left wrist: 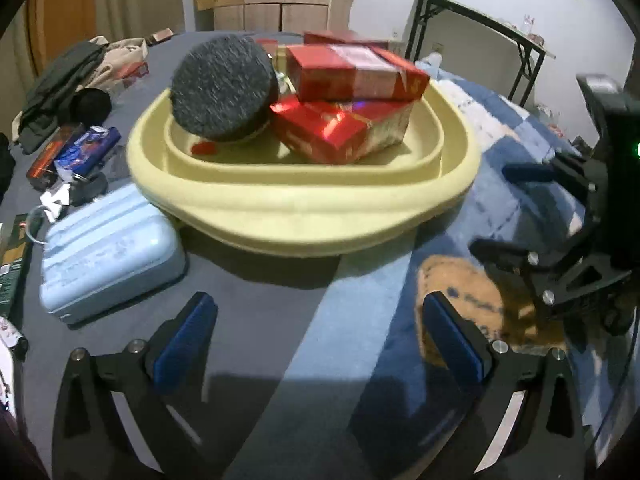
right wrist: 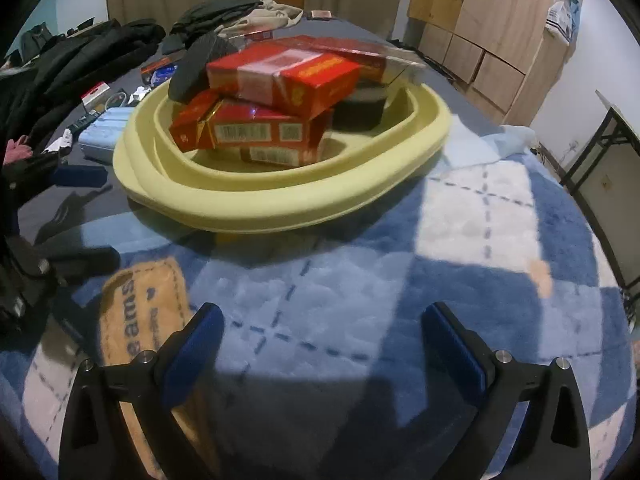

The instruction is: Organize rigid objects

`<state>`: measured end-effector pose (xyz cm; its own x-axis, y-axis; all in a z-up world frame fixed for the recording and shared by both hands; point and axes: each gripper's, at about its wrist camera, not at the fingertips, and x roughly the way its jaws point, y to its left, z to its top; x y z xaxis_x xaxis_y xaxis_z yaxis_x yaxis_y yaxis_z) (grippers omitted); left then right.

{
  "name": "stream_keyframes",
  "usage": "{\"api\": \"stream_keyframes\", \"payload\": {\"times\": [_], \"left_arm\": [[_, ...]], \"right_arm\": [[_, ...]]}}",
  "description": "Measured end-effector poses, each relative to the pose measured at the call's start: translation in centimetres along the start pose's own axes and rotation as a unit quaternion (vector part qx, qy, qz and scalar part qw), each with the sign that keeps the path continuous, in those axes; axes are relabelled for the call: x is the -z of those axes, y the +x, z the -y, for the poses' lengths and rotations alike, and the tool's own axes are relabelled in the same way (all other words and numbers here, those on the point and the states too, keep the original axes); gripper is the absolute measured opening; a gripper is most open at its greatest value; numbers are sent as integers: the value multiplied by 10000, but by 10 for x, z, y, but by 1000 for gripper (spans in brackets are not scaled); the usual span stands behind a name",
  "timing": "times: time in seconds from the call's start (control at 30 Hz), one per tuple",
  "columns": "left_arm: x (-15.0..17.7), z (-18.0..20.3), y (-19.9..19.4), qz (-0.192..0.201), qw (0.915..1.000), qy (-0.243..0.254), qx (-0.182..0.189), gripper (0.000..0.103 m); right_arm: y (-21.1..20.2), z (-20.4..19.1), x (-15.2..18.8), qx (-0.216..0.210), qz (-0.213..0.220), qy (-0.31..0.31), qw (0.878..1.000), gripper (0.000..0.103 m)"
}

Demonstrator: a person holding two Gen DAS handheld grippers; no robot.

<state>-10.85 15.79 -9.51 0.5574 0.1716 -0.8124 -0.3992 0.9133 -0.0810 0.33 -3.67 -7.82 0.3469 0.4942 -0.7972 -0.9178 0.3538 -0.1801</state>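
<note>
A pale yellow basin [left wrist: 304,216] is sitting on a bed, partly on the grey sheet [left wrist: 256,320] and partly on a blue-and-white checked blanket [right wrist: 460,216]. Red boxes are lying piled inside it: an upper red box [left wrist: 356,74] is resting across a lower red box [left wrist: 340,130], and a dark round disc [left wrist: 222,88] is leaning tilted against the basin's left inner wall, touching the lower box. From the right wrist view, a clear-lidded case [right wrist: 384,76] is sitting at the far side of the basin, behind the boxes.

The left gripper [left wrist: 320,340] is hovering low over the bed just in front of the basin, its jaws spread wide with nothing between them. The right gripper [right wrist: 322,344] is hanging over the blanket, also short of the basin, jaws likewise wide and holding nothing; its black frame is showing at the right edge of the left view.

A light blue ribbed case [left wrist: 108,252] is lying just beside the basin's left rim. Farther left, small packets [left wrist: 86,150] and keys [left wrist: 60,200] are scattered on the sheet, and dark clothes [right wrist: 76,60] are lying heaped beyond them. An orange patch [right wrist: 140,308] with lettering is showing on the blanket between the two grippers.
</note>
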Motion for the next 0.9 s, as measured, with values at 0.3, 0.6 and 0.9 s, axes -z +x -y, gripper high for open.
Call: {"api": "stream_keyframes", "payload": {"times": [0.3, 0.6, 0.9], "left_arm": [[-19, 11, 20, 206, 9994, -223, -170, 103], [-12, 18, 18, 165, 9994, -133, -271, 103], [-12, 17, 18, 166, 9994, -133, -272, 103]], "right_arm": [[37, -5, -12, 234, 266, 191, 9992, 103], [37, -2, -11, 177, 251, 293, 9991, 103], [36, -2, -11, 179, 254, 293, 9991, 103]]}}
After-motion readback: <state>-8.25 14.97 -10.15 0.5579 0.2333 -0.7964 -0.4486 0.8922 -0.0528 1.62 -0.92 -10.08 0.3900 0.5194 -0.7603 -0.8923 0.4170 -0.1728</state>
